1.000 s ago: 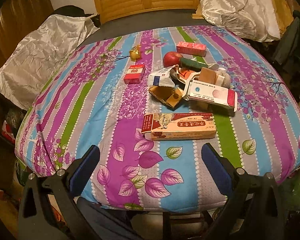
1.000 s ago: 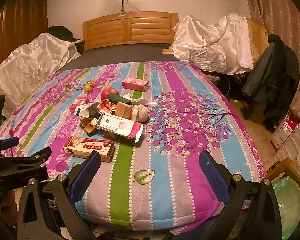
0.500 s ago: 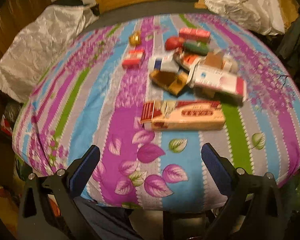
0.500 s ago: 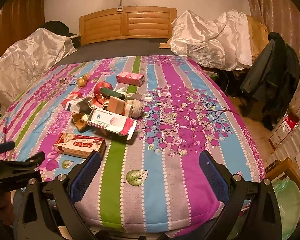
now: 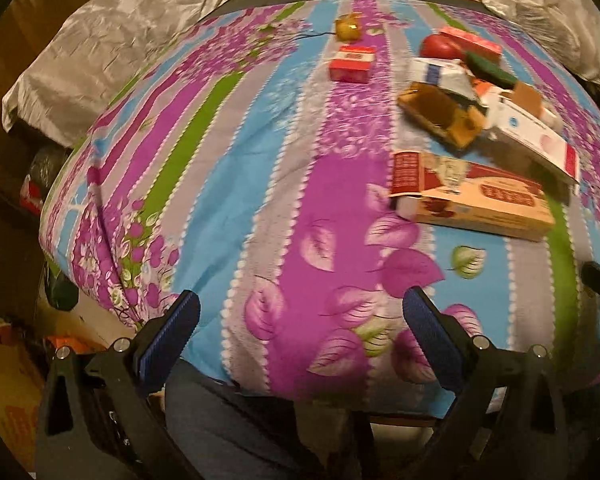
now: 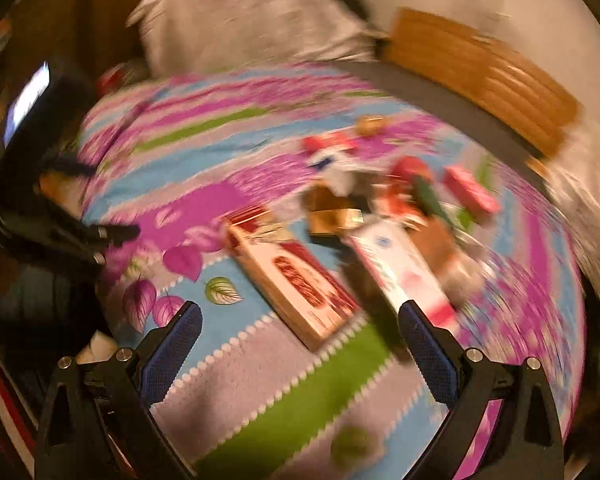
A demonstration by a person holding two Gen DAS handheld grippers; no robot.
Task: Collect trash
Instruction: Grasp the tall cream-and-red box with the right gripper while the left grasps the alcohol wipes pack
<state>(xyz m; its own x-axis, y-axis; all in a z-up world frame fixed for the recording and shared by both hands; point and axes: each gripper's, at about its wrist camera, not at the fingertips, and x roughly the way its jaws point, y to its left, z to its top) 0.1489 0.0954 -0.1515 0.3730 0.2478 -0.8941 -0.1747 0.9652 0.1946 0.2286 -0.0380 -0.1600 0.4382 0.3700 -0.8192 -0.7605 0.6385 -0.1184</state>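
Note:
A heap of trash lies on the striped bedspread (image 5: 236, 184). Nearest is a long red and tan carton (image 5: 472, 196) (image 6: 296, 276). Behind it lie a white and red box (image 5: 536, 140) (image 6: 400, 268), an open brown box (image 5: 440, 114) (image 6: 332, 210), a small red pack (image 5: 352, 64), a red apple (image 5: 438, 46), a pink box (image 5: 472, 42) (image 6: 470, 190) and a gold wrapper (image 5: 348, 28). My left gripper (image 5: 300, 320) is open over the bed's near edge, left of the carton. My right gripper (image 6: 300, 336) is open just before the carton's near end. The right wrist view is blurred.
White satin covers (image 5: 112, 40) lie left of the bed, and a wooden headboard (image 6: 480, 76) stands behind it. The left gripper's black body (image 6: 60, 232) shows at the left of the right wrist view. Clutter and boxes (image 5: 32, 196) sit on the floor at the left.
Both grippers stay open. The left one has swung left and dipped toward the bed edge. The right one has turned left and closed in on the long carton.

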